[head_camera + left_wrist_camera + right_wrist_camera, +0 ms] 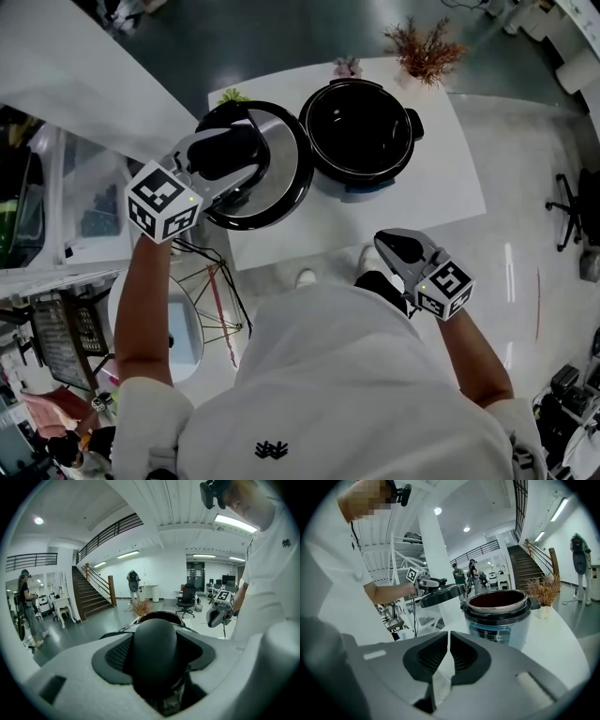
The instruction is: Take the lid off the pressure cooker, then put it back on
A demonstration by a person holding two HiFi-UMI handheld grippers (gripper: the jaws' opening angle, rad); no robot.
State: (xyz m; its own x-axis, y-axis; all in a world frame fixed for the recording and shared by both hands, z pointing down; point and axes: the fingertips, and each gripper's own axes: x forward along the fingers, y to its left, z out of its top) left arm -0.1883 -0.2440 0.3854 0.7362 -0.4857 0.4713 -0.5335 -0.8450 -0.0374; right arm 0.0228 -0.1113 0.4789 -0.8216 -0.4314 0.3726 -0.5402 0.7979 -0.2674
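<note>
Black glossy lid is off the pressure cooker and hangs in the air, carried by the left tool.

Left tool: jaws wide apart, pads clamped on either side of the lid's dark domed knob. Nothing else in its hold.

Right tool: jaws closed together, nothing between them. It is held off the near edge of the white worktop, well apart from the cooker.

Position: in the head view the lid lies just beside the cooker's open mouth, on its left, over the worktop's left end. The right gripper view shows it above rim level, slightly tilted. Cooker stands upright, mouth bare.

Judgement: the removal half looks done. Replacing calls for a carry to the right, then down, with the lid centred over the mouth and levelled. The lid is round, so no long axis to align; any locking turn cannot be read here. The left hand is nearer and already has the lid. The right is free to steady the cooker.
</note>
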